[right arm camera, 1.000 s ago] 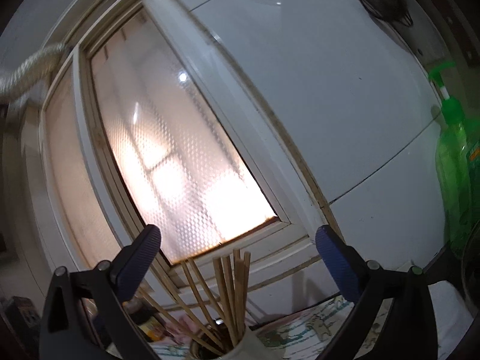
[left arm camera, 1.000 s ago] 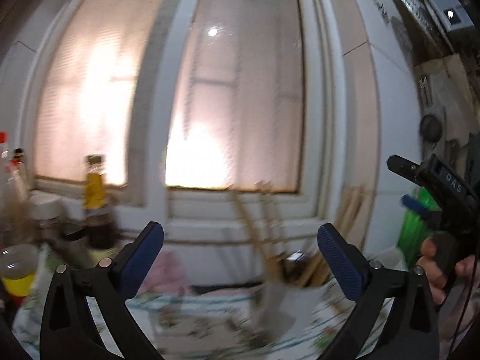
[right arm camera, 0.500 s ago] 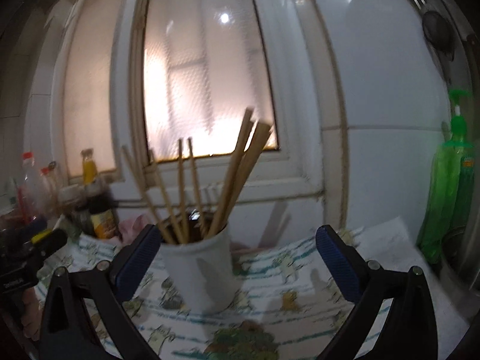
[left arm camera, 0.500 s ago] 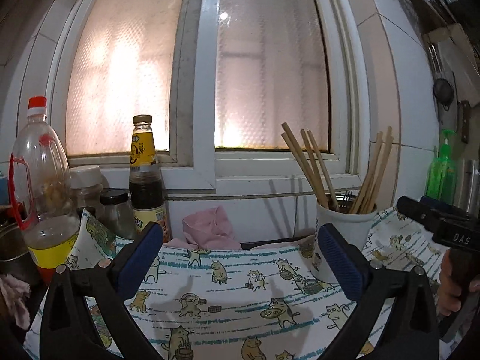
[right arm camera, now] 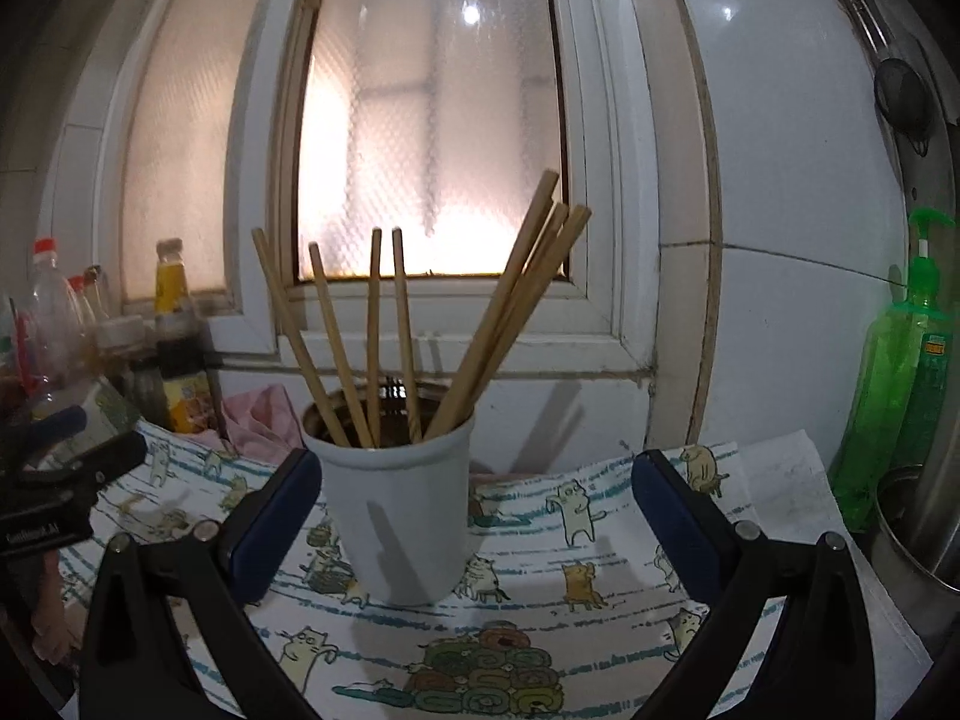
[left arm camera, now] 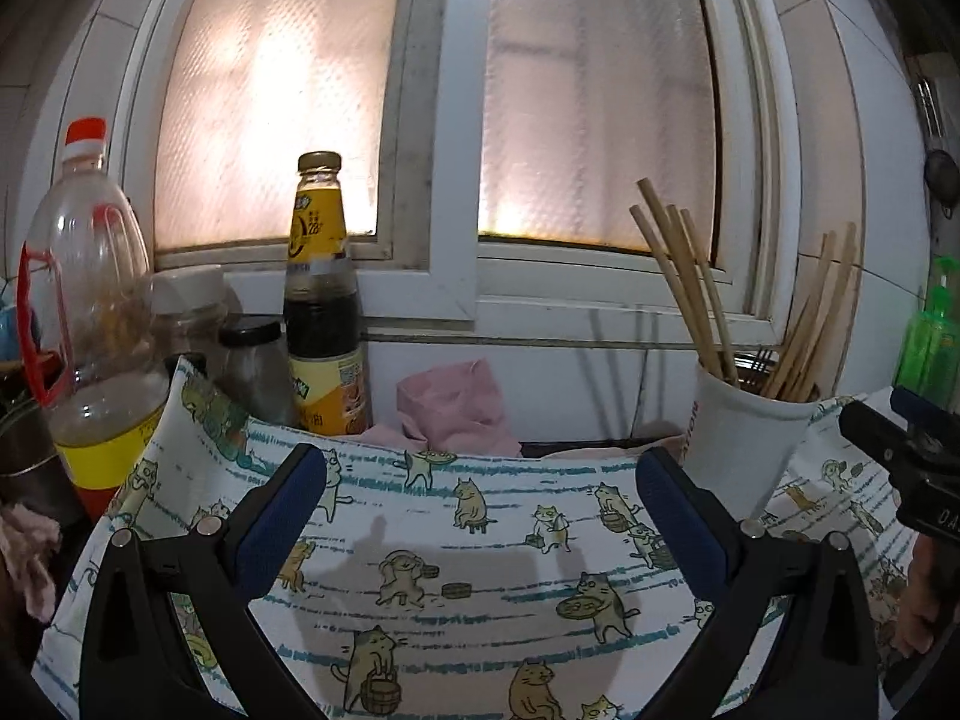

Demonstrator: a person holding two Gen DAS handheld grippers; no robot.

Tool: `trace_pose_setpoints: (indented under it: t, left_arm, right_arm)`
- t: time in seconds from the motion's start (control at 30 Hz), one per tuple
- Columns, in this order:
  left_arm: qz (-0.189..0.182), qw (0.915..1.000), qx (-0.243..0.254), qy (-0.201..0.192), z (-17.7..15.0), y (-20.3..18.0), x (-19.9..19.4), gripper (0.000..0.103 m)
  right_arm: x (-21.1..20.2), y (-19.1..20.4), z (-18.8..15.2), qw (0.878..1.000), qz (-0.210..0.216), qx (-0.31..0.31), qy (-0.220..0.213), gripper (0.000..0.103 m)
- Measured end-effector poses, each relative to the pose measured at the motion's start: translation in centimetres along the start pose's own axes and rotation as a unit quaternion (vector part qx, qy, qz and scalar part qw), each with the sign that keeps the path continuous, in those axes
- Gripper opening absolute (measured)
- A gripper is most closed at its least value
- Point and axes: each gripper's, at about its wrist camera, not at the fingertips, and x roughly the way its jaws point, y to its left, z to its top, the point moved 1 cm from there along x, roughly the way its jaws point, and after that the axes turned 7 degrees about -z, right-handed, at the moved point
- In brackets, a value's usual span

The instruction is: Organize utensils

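Eight or so wooden chopsticks stood upright in the white cup, which rested on the cat-print cloth below the window, ahead of the right gripper. Both the right gripper and the left gripper were spread wide and held nothing. No loose utensils showed on the cloth, so the sorting appeared largely complete or not yet begun.

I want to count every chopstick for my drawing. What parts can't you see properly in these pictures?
- Chopsticks: lower ends are hidden inside the white cup in both views.
- Something dark stands in the cup behind them, too dim to name in the right wrist view.
- Sauce bottle: label print too small to read.
- Green soap bottle: cut off by the left wrist view's right edge.
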Motion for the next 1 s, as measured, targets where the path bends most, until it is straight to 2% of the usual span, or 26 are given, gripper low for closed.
trace_pose_setpoints:
  t: [0.2, 1.0]
  left_arm:
    - [0.0, 0.9999, 0.014, -0.009, -0.18, -0.49, -0.37, 0.102]
    - [0.002, 0.9997, 0.021, -0.011, -0.13, -0.76, -0.57, 0.103]
  right_arm:
    - [-0.03, -0.23, -0.09, 1.0, 0.0, 0.004, -0.001, 0.103]
    - [-0.13, -0.13, 0.06, 1.0, 0.0, 0.001, -0.006, 0.103]
